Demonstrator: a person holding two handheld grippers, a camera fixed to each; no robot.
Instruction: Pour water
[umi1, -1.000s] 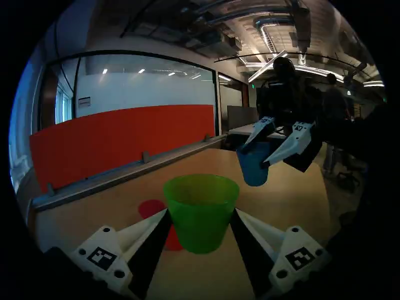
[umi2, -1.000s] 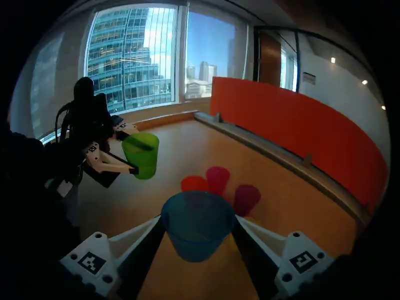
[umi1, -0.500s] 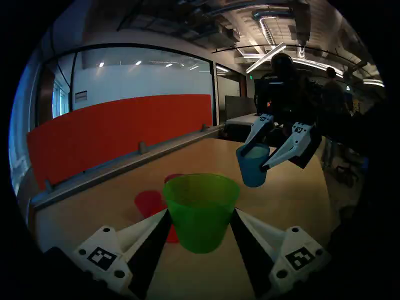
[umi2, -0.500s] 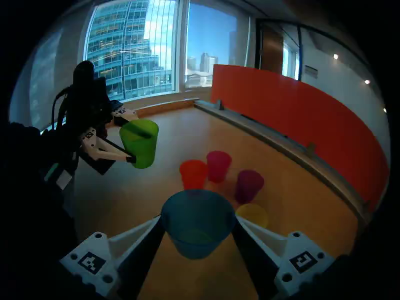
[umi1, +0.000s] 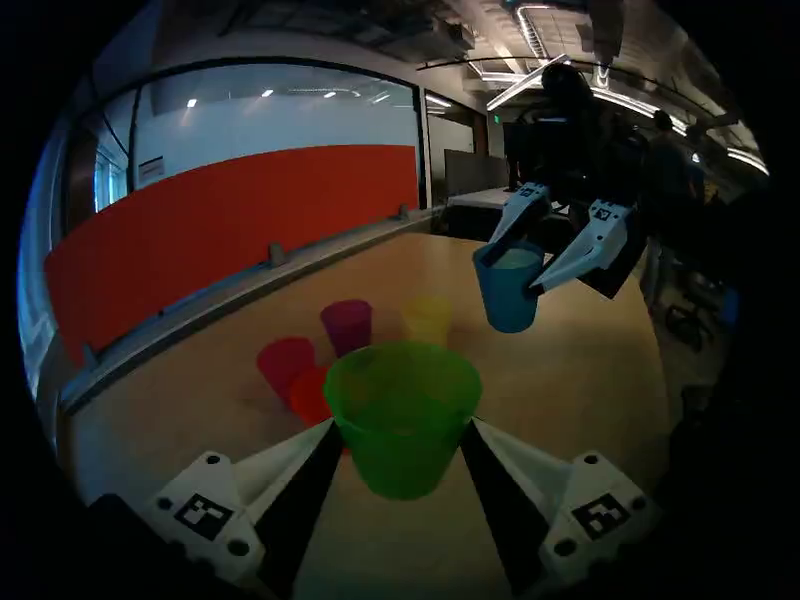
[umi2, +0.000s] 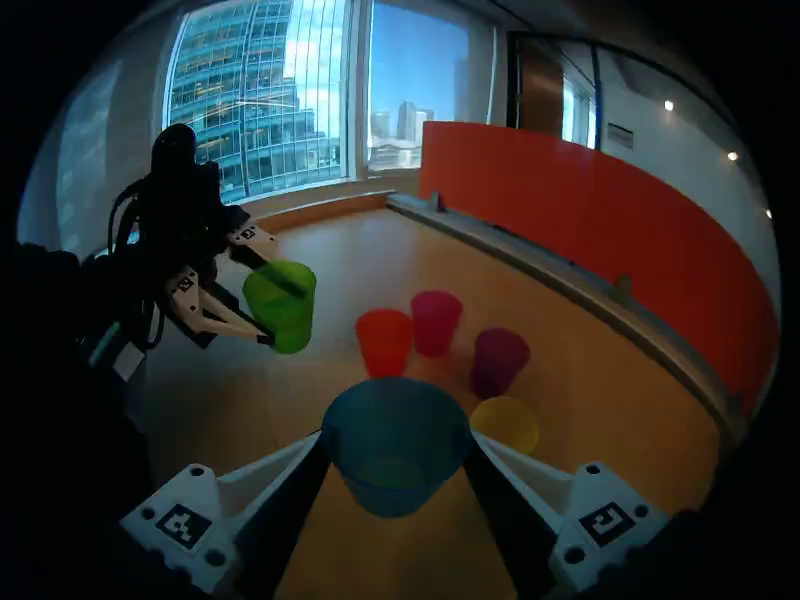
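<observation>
The wooden table (umi2: 330, 250) is stretching beneath both tools. The left gripper (umi1: 402, 428) is clamping the green cup (umi1: 404, 465) above it. The right gripper (umi2: 396, 442) is clasping the blue cup (umi2: 396, 480) upright. Beyond it, the orange cup (umi2: 384, 342), pink cup (umi2: 437, 322), purple cup (umi2: 497, 362) and yellow cup (umi2: 505, 424) are standing clustered.
</observation>
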